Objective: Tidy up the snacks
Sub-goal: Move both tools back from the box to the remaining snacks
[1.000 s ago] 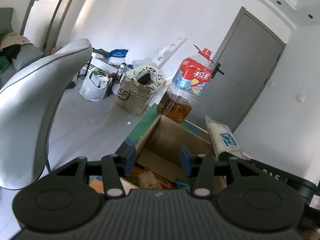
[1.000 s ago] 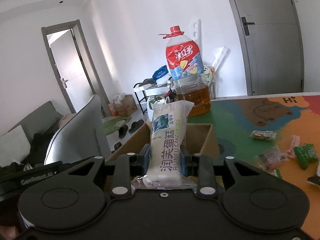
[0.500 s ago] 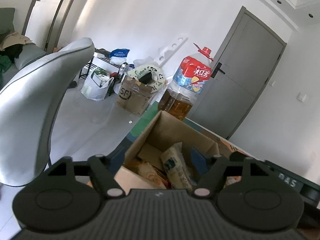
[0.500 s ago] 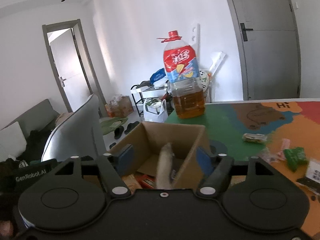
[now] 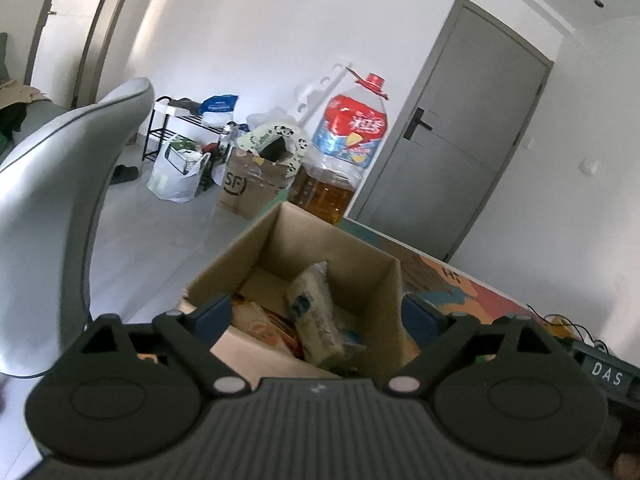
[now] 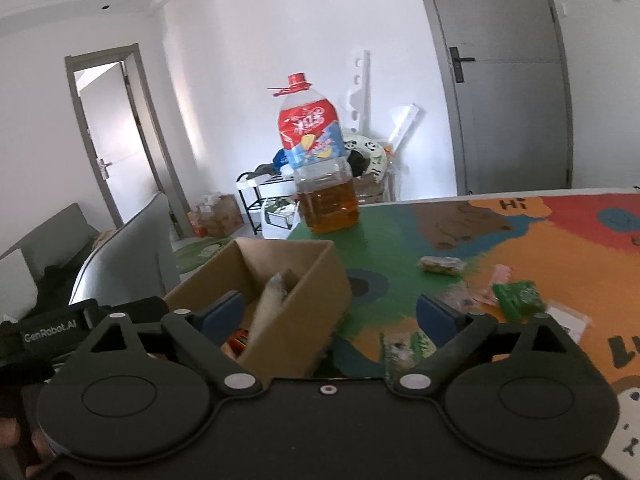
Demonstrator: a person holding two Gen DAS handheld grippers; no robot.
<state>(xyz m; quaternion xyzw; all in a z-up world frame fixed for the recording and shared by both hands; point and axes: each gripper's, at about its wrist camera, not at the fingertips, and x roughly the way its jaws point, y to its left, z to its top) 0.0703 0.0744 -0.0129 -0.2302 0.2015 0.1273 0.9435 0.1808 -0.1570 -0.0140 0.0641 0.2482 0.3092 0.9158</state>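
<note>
A brown cardboard box (image 5: 320,240) stands at the edge of the colourful table mat, with several snack packets inside. The white cake packet (image 5: 314,312) leans in it, also seen blurred as the cake packet (image 6: 272,300) from the right wrist. My left gripper (image 5: 318,316) hovers over the near side of the box, its jaws opening wide and pressing on nothing. My right gripper (image 6: 330,312) is beside the box (image 6: 296,280), jaws also opening, nothing held. Loose snacks lie on the mat: a clear packet (image 6: 440,266), a green packet (image 6: 518,296), a green-white packet (image 6: 404,346).
A large oil bottle (image 6: 320,176) with a red cap stands on the mat behind the box. A grey chair back (image 5: 60,200) rises left of the table. The left gripper's body (image 6: 52,332) shows at the right view's left edge. Boxes and bags sit on the floor beyond.
The right gripper let go of the white cake packet, which dropped into the box. Both grippers' jaws spread wide. The right gripper shifted right, toward the loose snacks.
</note>
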